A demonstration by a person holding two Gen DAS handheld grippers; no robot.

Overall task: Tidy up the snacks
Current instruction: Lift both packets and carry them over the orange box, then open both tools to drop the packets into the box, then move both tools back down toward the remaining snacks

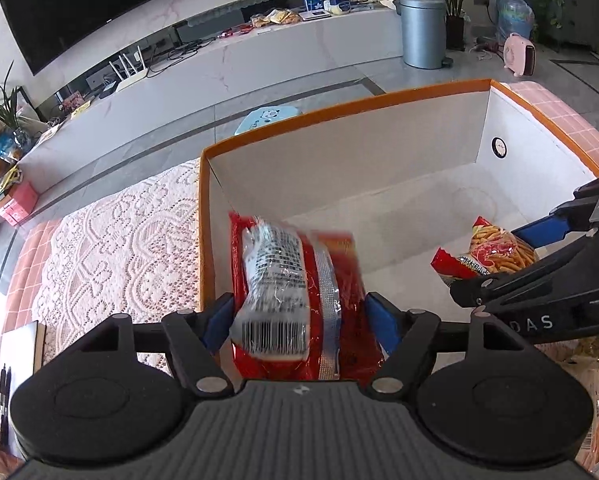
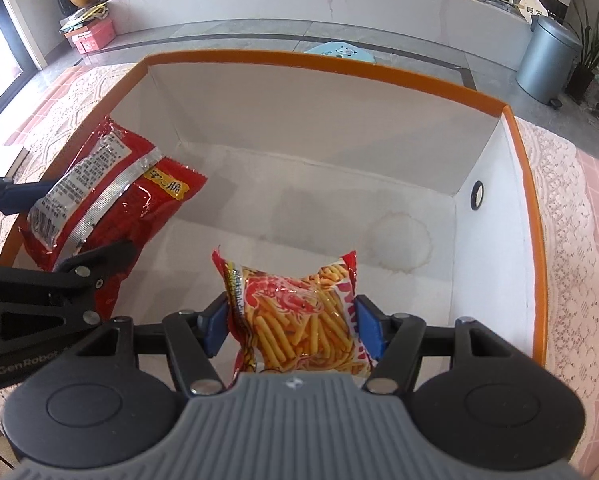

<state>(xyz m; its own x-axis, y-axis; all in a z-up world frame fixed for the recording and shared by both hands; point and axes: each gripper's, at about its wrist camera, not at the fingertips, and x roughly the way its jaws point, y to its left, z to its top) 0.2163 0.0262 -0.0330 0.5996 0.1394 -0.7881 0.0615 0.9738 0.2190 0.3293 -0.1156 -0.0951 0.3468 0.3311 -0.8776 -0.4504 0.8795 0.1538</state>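
The left gripper squeezed a big red snack bag between its two blue pads, low in the middle of the left wrist view, just over the left wall of the white box with the orange rim. The right gripper pinched a small bag of shrimp sticks, low in the middle of the right wrist view, over the box floor. The box sat on a lace cloth.

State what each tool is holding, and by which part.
Left tool: red foil snack bag with white label, gripped across its sides near the barcode end. Right tool: clear-fronted red bag of orange snack sticks, gripped across its sides.
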